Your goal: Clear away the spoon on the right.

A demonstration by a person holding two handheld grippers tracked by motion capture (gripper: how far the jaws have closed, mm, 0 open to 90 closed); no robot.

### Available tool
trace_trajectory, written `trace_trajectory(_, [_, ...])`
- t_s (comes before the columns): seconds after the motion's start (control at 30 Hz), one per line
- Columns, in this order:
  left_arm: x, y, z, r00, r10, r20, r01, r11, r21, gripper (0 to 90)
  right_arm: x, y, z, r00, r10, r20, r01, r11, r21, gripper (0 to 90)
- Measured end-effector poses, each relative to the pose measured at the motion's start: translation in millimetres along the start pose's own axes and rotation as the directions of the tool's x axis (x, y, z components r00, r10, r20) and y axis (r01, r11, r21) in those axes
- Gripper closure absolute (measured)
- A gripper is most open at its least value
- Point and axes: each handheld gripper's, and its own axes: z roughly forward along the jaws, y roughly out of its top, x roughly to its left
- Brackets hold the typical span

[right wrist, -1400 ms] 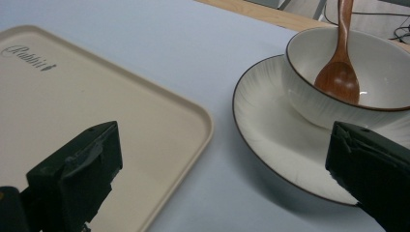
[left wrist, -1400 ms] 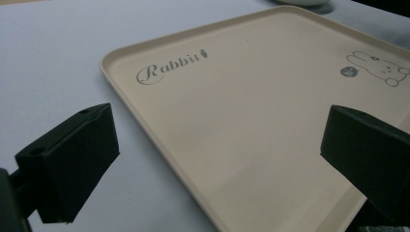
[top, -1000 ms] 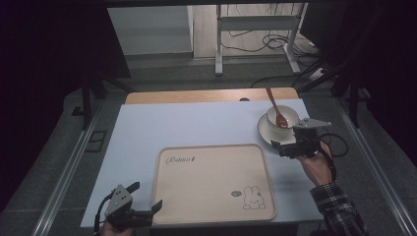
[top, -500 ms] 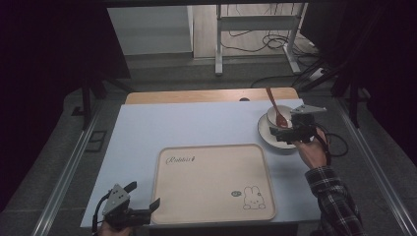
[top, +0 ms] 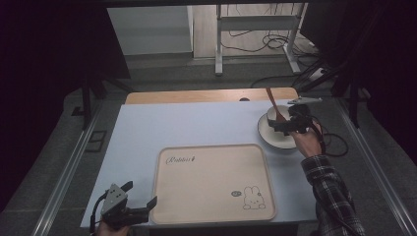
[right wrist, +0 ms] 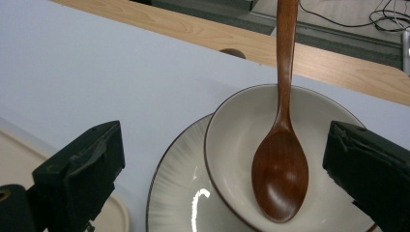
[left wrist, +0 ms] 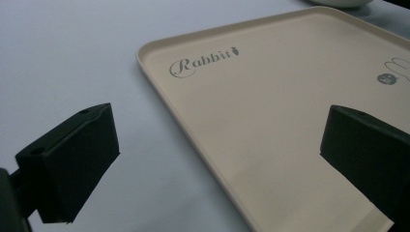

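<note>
Right gripper (right wrist: 222, 179), released, straddles the bowl (right wrist: 241, 125) to grasp it; left gripper (left wrist: 217, 169), released, waits at the tray (left wrist: 270, 111).

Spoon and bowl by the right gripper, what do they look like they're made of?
Spoon: likely wood, reddish-brown and lacquered, with a soft sheen on its scoop. Bowl: probably glazed ceramic, cream with a thin dark rim, glossy like the plate under it.

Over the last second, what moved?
The right tool went forward from the plate's near edge and now hangs open over the bowl with the wooden spoon, gripping nothing. The left tool stayed open at the Rabbit tray's near-left corner; tray, plate, bowl and spoon did not shift.
</note>
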Motion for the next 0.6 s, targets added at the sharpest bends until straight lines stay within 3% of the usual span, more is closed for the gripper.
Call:
trace_trajectory(0.27, [-0.8, 0.1, 0.3, 1.0, 0.003, -0.008, -0.003, 1.0, 0.004, 0.1, -6.4, 11.2, 19.0, 0.9991, 0.036, 0.02, -0.037, 0.999, 0.023, 1.1])
trace_trajectory(0.6, [-0.6, 0.1, 0.2, 1.0, 0.004, -0.003, -0.004, 1.0, 0.004, 0.2, -16.4, 24.7, 40.5, 0.9965, 0.041, 0.073, -0.044, 0.998, 0.049, 0.1])
